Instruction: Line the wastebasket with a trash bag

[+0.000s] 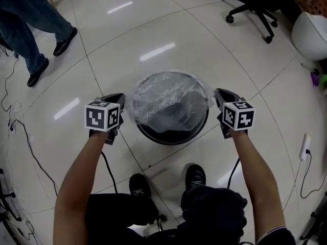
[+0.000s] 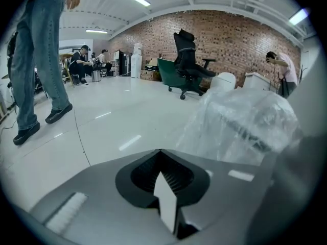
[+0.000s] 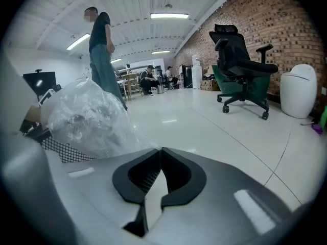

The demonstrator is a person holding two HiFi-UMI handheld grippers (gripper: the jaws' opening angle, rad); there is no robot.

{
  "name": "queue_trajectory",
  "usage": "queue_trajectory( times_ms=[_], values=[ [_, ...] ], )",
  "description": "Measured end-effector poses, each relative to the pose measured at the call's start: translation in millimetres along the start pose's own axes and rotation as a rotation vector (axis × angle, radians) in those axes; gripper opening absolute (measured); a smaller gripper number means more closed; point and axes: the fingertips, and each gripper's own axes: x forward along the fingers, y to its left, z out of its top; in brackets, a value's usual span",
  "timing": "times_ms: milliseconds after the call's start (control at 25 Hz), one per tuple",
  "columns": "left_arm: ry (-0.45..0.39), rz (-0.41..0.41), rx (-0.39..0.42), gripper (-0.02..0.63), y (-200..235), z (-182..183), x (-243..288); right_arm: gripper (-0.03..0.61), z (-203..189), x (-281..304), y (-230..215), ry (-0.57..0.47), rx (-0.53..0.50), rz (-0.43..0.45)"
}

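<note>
My left gripper (image 1: 121, 100) and right gripper (image 1: 218, 95) are both clamped shut on opposite edges of the clear trash bag (image 1: 168, 98). The bag is stretched over the wastebasket (image 1: 173, 138) between them, and the basket's near rim shows bare and dark. The open floor (image 1: 153, 29) gives room all round. A person's legs (image 1: 36, 34), an office chair (image 1: 253, 6) and cables (image 1: 23, 131) stand well apart.

In the head view I see only a person's legs (image 1: 28, 34); the picture's edge cuts off the rest. The office chair (image 1: 250, 6) is cut off too. The crinkly trash bag (image 1: 168, 103) blurs the inside of the wastebasket (image 1: 173, 137).
</note>
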Motion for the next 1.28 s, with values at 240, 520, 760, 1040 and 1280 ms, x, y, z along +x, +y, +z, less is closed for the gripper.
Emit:
queue_trajectory(
  times_ms=[240, 520, 760, 1040, 1280],
  values=[
    [0.046, -0.065, 0.015, 0.012, -18, -9, -16, 0.002, 1, -14, 12, -0.008, 0.008, 0.020],
    [0.005, -0.100, 0.022, 0.029, -27, 3, -38, 0.065, 10, -29, 24, -0.013, 0.003, 0.054],
    [-0.028, -0.096, 0.033, 0.074, -28, 14, -54, 0.096, 22, -46, 22, -0.037, 0.007, 0.058],
    [-0.065, -0.062, 0.041, 0.080, -19, 28, -76, 0.095, 43, -68, 14, -0.076, 0.007, 0.034],
    [-0.117, -0.071, 0.069, 0.080, -26, 55, -81, 0.097, 61, -80, 20, -0.111, 0.001, 0.047]
  ],
)
